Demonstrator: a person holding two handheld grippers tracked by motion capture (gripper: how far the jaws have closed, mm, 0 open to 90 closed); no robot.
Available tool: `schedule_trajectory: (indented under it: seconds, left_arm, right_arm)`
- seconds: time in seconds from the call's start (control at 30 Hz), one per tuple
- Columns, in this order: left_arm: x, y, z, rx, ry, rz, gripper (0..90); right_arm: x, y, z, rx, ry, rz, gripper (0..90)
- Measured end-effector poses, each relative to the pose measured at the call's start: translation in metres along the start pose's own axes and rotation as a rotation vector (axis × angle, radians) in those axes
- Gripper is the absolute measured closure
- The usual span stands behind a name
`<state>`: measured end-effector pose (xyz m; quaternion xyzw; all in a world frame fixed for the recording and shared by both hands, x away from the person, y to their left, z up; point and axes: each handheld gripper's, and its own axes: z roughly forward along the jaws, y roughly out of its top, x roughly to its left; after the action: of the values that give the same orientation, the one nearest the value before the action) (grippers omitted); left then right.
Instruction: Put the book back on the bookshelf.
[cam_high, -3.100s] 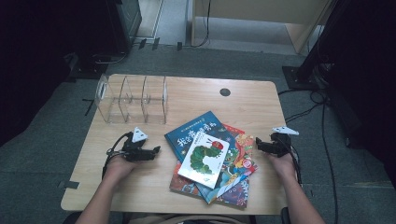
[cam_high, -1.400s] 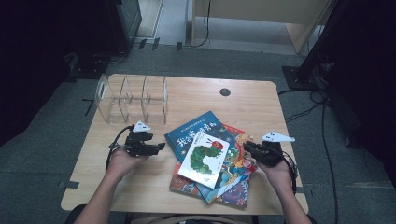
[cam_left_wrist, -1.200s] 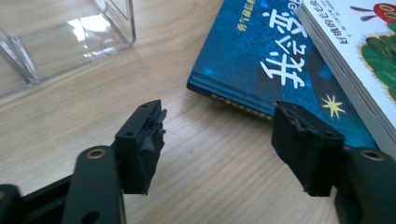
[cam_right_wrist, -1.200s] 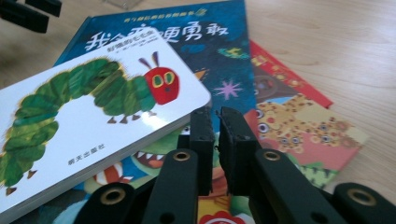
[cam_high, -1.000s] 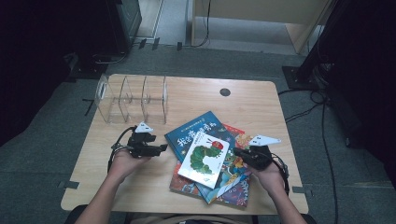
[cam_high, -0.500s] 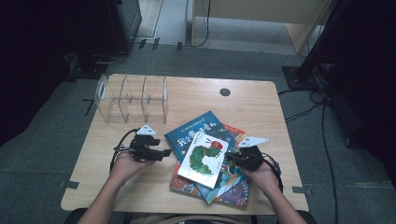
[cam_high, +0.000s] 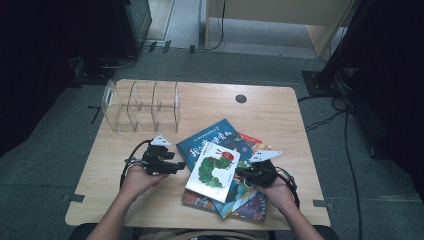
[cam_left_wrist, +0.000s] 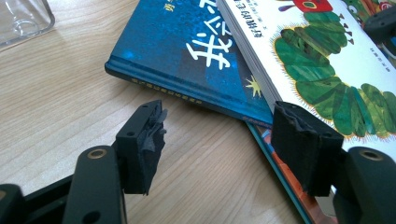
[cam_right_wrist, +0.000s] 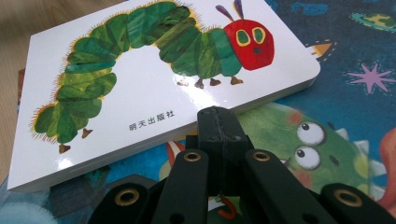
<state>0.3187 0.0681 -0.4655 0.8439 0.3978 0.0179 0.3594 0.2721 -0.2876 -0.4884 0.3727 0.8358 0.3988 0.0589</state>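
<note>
While the person's forearms came in from the near edge of the table (cam_high: 280, 105), the caterpillar book (cam_high: 214, 165) lay on top of a loose pile of books right of the table's middle, tilted against the table's edges. The left gripper (cam_high: 176, 167) sat just left of that book; its jaws stood spread with bare wood between them and had just been closing a little, nothing pinched. In the left gripper view the gripper (cam_left_wrist: 217, 140) had its right pad (cam_left_wrist: 299, 140) close against the near edge of the white book (cam_left_wrist: 336, 70), though whether it touched I could not tell. A blue book (cam_left_wrist: 187, 51) lay beneath, its title cut off by the frame and by the book above. The right gripper (cam_high: 240, 173) lay over the pile at the white book's right edge, jaws pressed together and empty. In the right gripper view its closed tip (cam_right_wrist: 217, 123) met the book's (cam_right_wrist: 140, 70) near edge, covering part of it. Under it a picture book with a green monster (cam_right_wrist: 308, 140) showed only partly. Far left stood a clear plastic rack (cam_high: 141, 105), hard to make out against the wood.
</note>
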Motion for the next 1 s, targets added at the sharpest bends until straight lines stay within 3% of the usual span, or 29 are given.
schedule_trajectory:
  seconds: [0.07, 0.23, 0.47, 0.57, 0.63, 1.0]
  left_arm:
    - [0.001, 0.001, 0.000, 0.029, -0.019, -0.024, 36.8]
    - [-0.001, 0.002, -0.001, 0.038, -0.048, -0.016, 32.9]
    - [-0.006, 0.000, 0.003, 0.069, -0.041, -0.010, 24.4]
    - [-0.008, 0.000, 0.003, 0.072, -0.051, -0.012, 25.3]
    - [-0.009, 0.000, 0.004, 0.085, -0.068, -0.002, 32.7]
    - [-0.015, 0.001, 0.018, 0.128, -0.117, -0.024, 32.3]
  right_arm:
    - [0.001, 0.000, 0.001, -0.002, 0.000, -0.004, 90.0]
    - [0.002, 0.002, 0.004, -0.008, 0.009, -0.006, 90.0]
    - [0.003, 0.004, 0.008, -0.013, 0.017, -0.007, 90.0]
    - [0.004, 0.005, 0.009, -0.014, 0.016, -0.001, 90.0]
    - [0.006, 0.007, 0.012, -0.020, 0.014, -0.002, 90.0]
    - [0.010, 0.008, 0.017, -0.032, 0.022, -0.003, 90.0]
